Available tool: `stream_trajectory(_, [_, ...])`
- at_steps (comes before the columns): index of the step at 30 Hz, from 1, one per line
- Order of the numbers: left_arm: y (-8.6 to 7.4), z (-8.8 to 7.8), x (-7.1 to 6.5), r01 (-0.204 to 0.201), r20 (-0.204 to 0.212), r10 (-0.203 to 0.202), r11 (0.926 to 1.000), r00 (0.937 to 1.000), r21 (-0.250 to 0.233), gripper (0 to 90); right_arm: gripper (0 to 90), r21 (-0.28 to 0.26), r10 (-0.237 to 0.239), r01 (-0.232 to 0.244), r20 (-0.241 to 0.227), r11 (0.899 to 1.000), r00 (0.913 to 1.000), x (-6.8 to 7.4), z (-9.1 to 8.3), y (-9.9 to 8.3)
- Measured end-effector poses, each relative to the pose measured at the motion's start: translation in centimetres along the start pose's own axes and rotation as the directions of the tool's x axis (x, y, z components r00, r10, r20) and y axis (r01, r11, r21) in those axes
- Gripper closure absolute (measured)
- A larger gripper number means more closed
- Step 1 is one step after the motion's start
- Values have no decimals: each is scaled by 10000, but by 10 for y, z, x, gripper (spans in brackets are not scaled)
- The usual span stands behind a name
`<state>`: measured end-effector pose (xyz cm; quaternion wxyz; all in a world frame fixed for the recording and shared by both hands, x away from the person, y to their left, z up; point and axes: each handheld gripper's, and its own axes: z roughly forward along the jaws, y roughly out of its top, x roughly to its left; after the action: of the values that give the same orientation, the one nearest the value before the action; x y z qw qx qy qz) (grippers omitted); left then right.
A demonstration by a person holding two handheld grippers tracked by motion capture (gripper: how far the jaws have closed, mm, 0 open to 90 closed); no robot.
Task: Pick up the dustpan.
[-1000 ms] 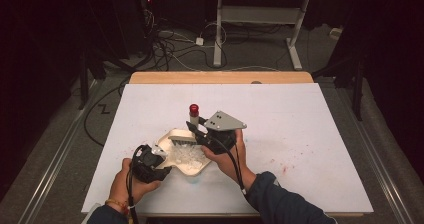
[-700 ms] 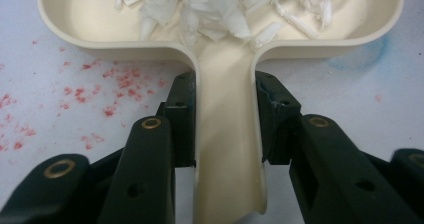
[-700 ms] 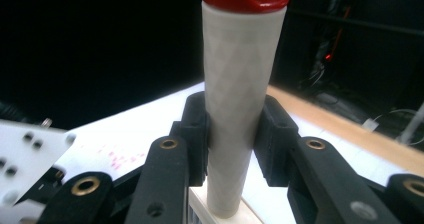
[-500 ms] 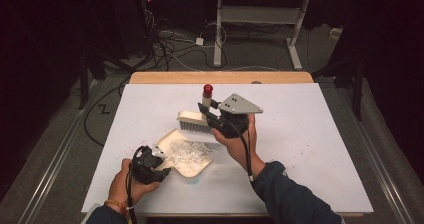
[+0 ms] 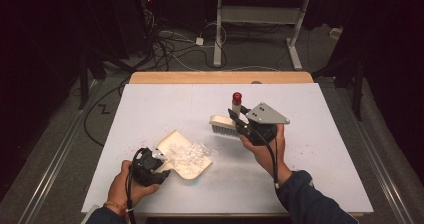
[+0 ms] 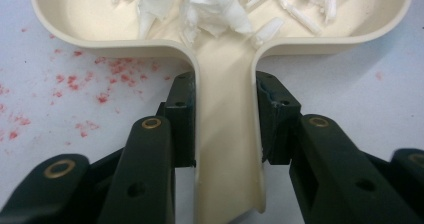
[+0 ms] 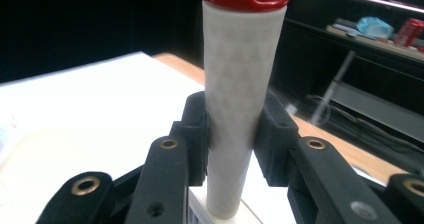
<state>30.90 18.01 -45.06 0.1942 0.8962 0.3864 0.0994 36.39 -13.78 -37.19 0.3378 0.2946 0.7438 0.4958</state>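
High view, change: right gripper (image 5: 240,121) had carried the brush (image 5: 223,123) away from the dustpan (image 5: 186,165), up the desk (image 5: 320,184) and to the right; a second earlier the brush sat at the pan's far edge.
Left gripper (image 5: 161,165): stayed put, jaws clamped on the dustpan's handle, pan flat near the desk's front left.
Right gripper jaws: clamped on the brush's white, red-capped handle (image 7: 240,99).
Pan contents: white shreds (image 6: 220,9) piled inside.
Surface: white sheet with faint red specks (image 6: 100,79); wooden edge at the far side.
Room: dark, cables (image 5: 170,49) on the floor, a white frame (image 5: 255,19) behind.
Hard to see: bristles blurred, brush head cut off in the right gripper view.
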Motion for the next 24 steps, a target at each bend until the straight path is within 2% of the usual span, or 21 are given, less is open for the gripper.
stream_trajectory(3, [0,1,-1,-12,2,12,10000,10000,37,628,702,182,-88,88,-21,9998,10000,0,-8,-9])
stream_trajectory(4, [0,1,-1,-16,-8,16,10000,10000,51,628,702,319,-86,98,-405,9994,9991,4,-12,-13])
stream_trajectory(6, [1,2,-1,-58,-33,58,9999,10000,90,628,702,345,-91,110,-559,9993,9984,7,-14,-14])
stream_trajectory(8, [2,3,-2,-101,-43,102,9999,9999,133,628,702,384,-390,417,-684,9984,9969,18,-17,-14])
stream_trajectory(9, [2,3,-3,-134,-13,135,9998,9999,128,628,701,393,-493,528,-868,9978,9950,29,-17,-13])
stream_trajectory(12, [3,4,-4,-167,-9,167,9998,9999,84,628,701,418,-587,632,-1013,9971,9931,39,-16,-11])
stream_trajectory(13, [3,4,-3,-161,16,161,9998,9999,93,628,701,395,-711,760,-1129,9963,9911,45,-15,-10])
stream_trajectory(15, [3,4,-3,-168,27,168,9998,9999,65,628,701,301,-638,693,-1544,9971,9859,58,-14,-5])
stream_trajectory(17, [2,4,-3,-129,56,129,9999,9999,43,628,701,252,-615,666,-1682,9975,9838,62,-14,-3])
stream_trajectory(18, [2,4,-3,-120,72,120,9999,9999,40,628,702,149,-523,565,-2038,9983,9776,66,-14,1])
stream_trajectory(19, [2,4,-3,-114,90,114,9999,9999,34,628,702,105,-500,535,-2141,9985,9755,68,-15,3])
stream_trajectory(21, [2,4,-2,-117,84,117,9999,9999,15,628,702,48,-564,591,-2273,9982,9722,70,-16,7])
stream_trajectory(24, [1,4,-2,-99,110,99,10000,9999,10,628,702,-132,-533,516,-2239,9986,9732,67,-19,12])
